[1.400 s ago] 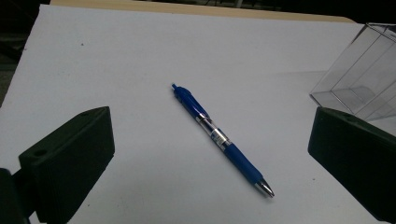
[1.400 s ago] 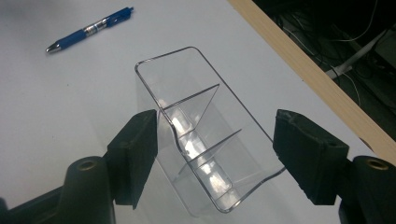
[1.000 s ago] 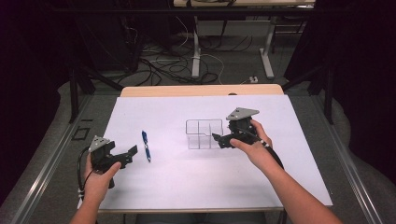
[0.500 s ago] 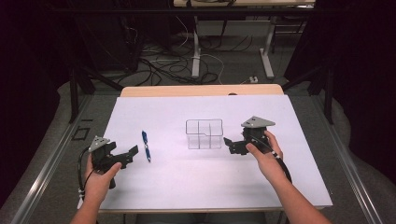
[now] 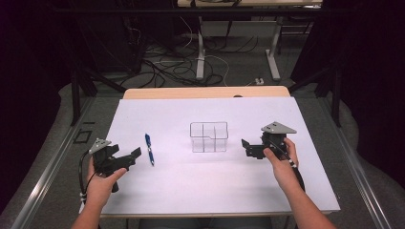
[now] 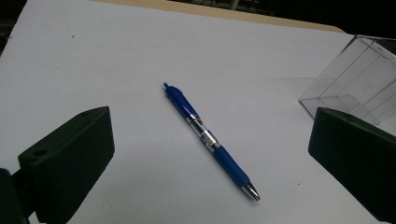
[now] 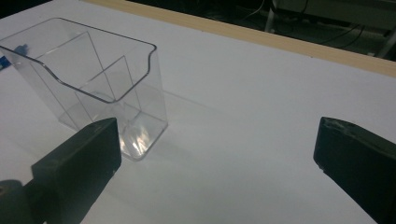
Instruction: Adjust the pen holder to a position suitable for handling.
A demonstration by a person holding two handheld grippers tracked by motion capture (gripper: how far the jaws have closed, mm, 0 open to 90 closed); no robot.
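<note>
Left gripper (image 5: 135,155), jaws spread, faced the blue pen (image 5: 149,149) lying near the white table's (image 5: 191,191) left edge. Right gripper (image 5: 245,147), jaws spread, stood beside the empty, upright clear divided container (image 5: 208,137) at centre.

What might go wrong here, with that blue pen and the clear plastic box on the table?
The pen lies flat and round on the smooth white table cover; if the left hand-held gripper, now open, closes off-centre, it may roll or skid away. The clear box looks light and stands free, so a nudge from the open right hand-held gripper beside it could slide or tip it.
</note>
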